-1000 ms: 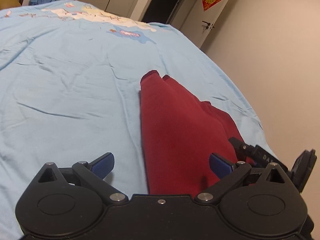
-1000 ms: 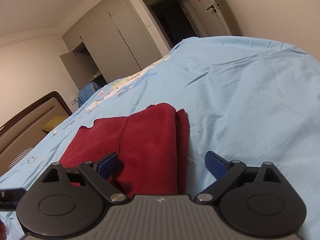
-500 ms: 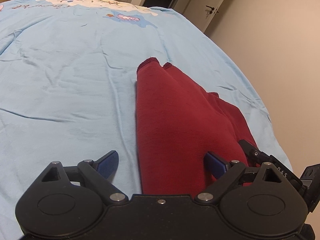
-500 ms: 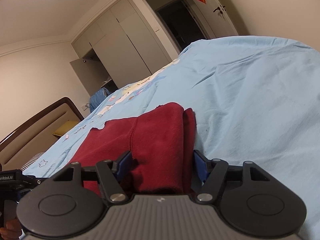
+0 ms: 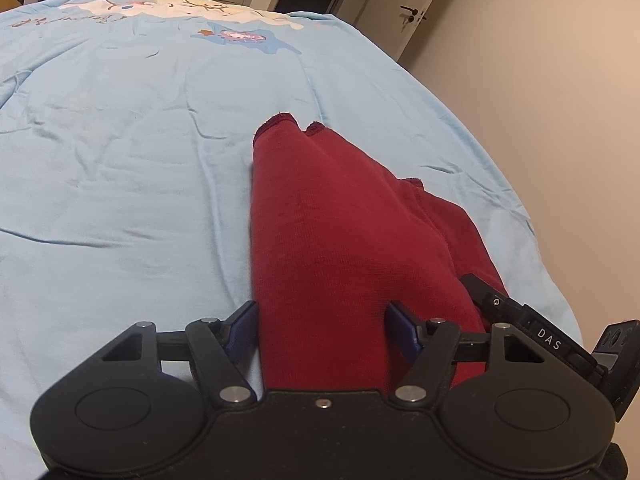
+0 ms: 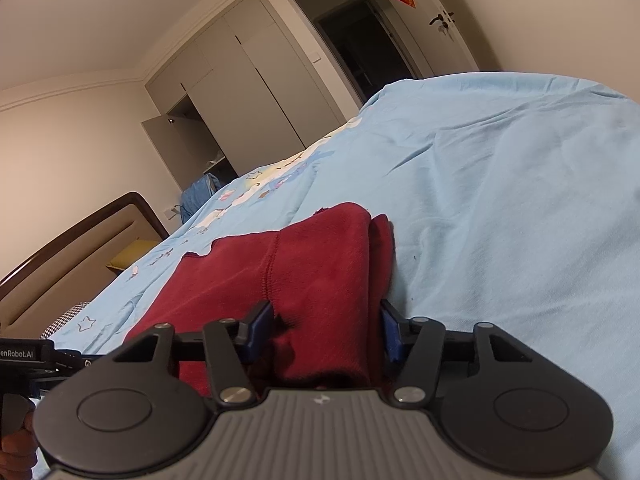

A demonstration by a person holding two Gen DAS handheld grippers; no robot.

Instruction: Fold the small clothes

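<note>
Both hand-held grippers narrower round knit garment [image 5: 328,240]

A dark red knit garment [image 5: 332,240] lies folded lengthwise on the light blue bedsheet, running from the bottom centre of the left wrist view up to mid-frame, where two rounded cuff-like ends sit side by side. A lower layer spreads out to its right. In the right wrist view the garment [image 6: 312,280] fills the lower centre, a stitched seam running down it.
</note>
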